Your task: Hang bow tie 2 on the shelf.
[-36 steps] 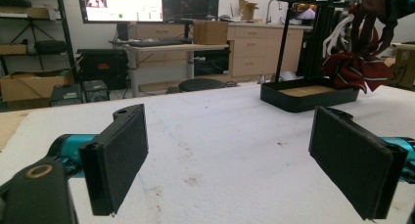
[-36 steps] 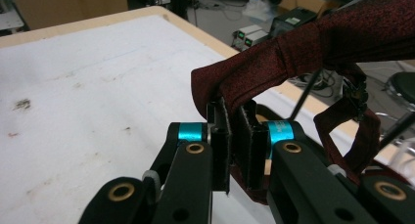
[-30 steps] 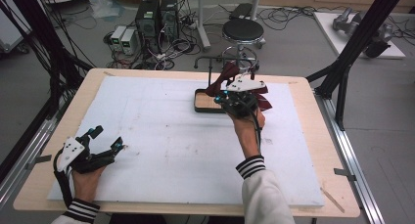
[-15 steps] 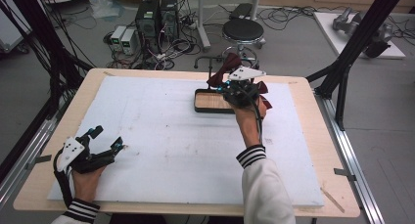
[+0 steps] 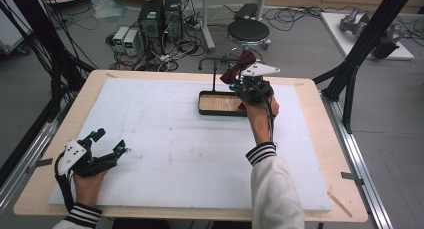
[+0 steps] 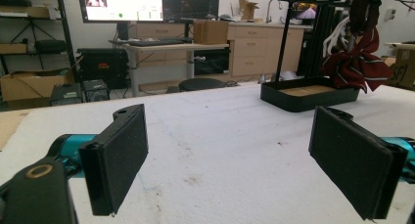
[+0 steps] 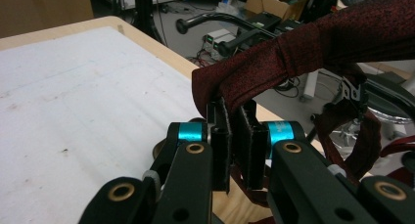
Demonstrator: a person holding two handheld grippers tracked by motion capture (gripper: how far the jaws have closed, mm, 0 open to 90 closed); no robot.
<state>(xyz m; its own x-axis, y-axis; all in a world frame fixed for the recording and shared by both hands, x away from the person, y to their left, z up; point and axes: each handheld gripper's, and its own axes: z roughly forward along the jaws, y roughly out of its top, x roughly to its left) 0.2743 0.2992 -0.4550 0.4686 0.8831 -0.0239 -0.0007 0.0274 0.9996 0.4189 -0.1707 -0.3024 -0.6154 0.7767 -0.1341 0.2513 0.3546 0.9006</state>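
White-topped desk (image 5: 165, 139) across the frame's middle. Black tray stand (image 5: 220, 104) at upper centre. Dark red necktie (image 7: 293, 53) draped above it, clamped in the right claw (image 5: 239, 79). Left claw (image 5: 107, 141) at lower left, spread wide, holding nothing.

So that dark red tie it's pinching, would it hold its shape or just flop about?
Probably flop. The dark red tie bends softly over the right gripper, whose fingers are shut on it, and its free end hangs bunched above the black tray. It looks light, being thin woven cloth, and likely grippy rather than slippery.
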